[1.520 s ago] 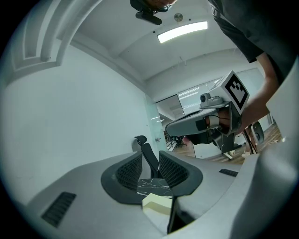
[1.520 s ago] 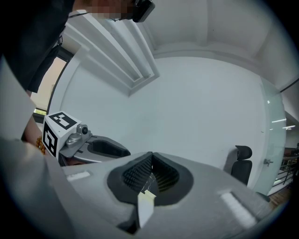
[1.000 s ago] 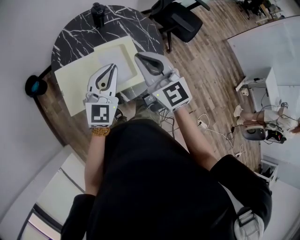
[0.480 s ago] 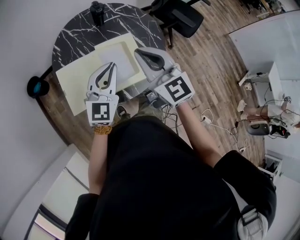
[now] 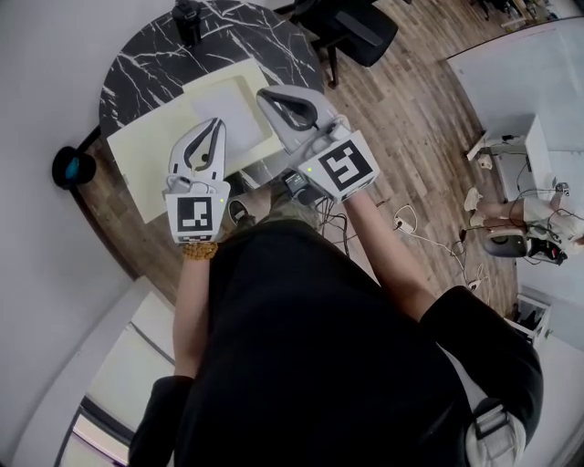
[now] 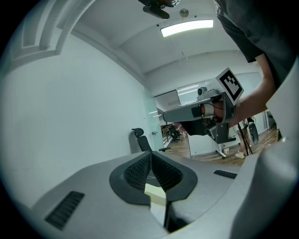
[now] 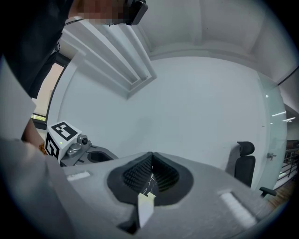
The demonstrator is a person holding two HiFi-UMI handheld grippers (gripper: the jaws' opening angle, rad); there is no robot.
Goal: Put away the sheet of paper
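Note:
In the head view a large pale yellow sheet of paper (image 5: 160, 150) lies over the near part of a round black marble table (image 5: 137, 64), with a whiter rectangle (image 5: 233, 105) showing in its far right part. My left gripper (image 5: 217, 124) reaches over the sheet's near edge, and my right gripper (image 5: 264, 94) is beside it to the right. In the left gripper view the left gripper (image 6: 150, 158) is shut on a pale yellow edge of the paper (image 6: 156, 193). The right gripper view shows my right gripper (image 7: 150, 158) shut on a thin strip of the paper (image 7: 145, 206).
A black cylinder (image 5: 188, 18) stands at the table's far edge. Beyond the table a black office chair (image 5: 360, 27) is on the wooden floor. Cables (image 5: 401, 221) lie on the floor to the right, near a white desk (image 5: 511, 137). A round dark object (image 5: 71, 167) sits left of the table.
Both grippers have shifted slightly away from the person's body, farther over the table, with the sheet's edge still between their jaws.

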